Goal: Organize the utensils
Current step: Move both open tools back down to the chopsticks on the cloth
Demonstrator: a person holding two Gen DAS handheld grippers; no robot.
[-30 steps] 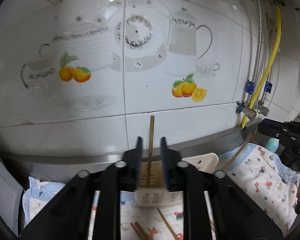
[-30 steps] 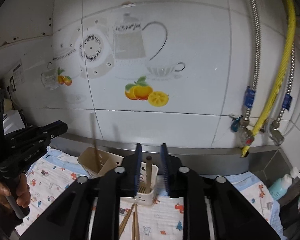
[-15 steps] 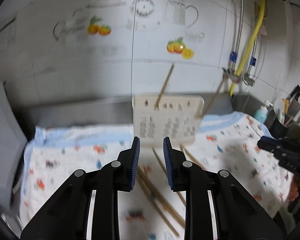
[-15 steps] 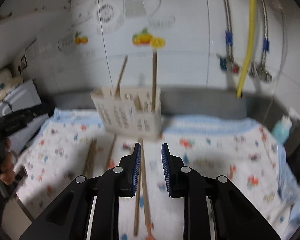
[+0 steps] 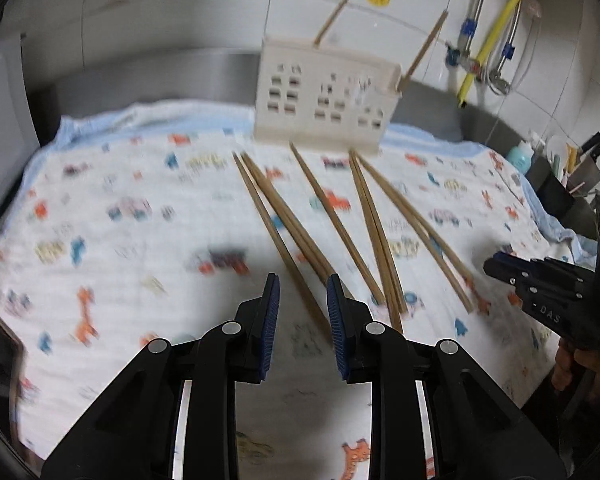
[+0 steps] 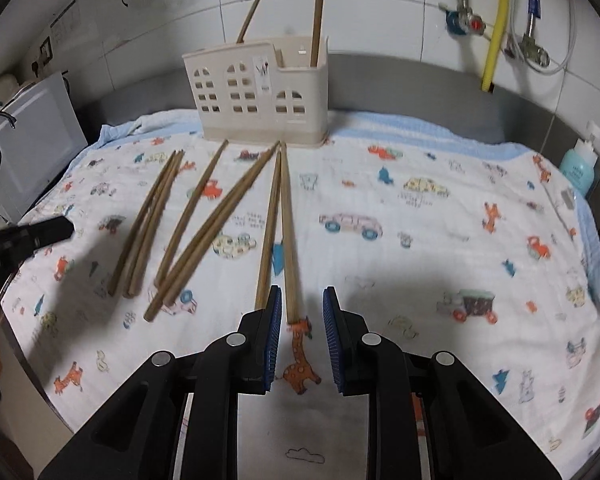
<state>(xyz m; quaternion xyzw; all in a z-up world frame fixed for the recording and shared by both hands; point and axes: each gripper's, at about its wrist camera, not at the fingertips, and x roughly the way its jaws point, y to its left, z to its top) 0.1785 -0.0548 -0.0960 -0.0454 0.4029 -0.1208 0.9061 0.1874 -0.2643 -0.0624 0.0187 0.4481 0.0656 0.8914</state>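
A beige slotted utensil holder [image 6: 260,92] stands at the back of a patterned cloth [image 6: 420,220], with two wooden chopsticks [image 6: 318,12] upright in it. It also shows in the left wrist view [image 5: 324,100]. Several loose chopsticks [image 6: 204,220] lie on the cloth in front of it; they also show in the left wrist view [image 5: 340,224]. My right gripper [image 6: 300,316] is open and empty, low over the near ends of one pair [image 6: 284,232]. My left gripper [image 5: 300,308] is open and empty, just above the near end of the leftmost chopsticks [image 5: 276,232].
A white microwave [image 6: 24,148] stands at the left. A blue bottle [image 6: 580,168] and a knife rack [image 5: 572,176] are at the right. A yellow hose [image 6: 496,24] and steel pipes run down the tiled wall behind.
Both grippers let go of a chopstick into the holder, drew back and tilted down over the cloth. Both now hang open above the loose chopsticks.
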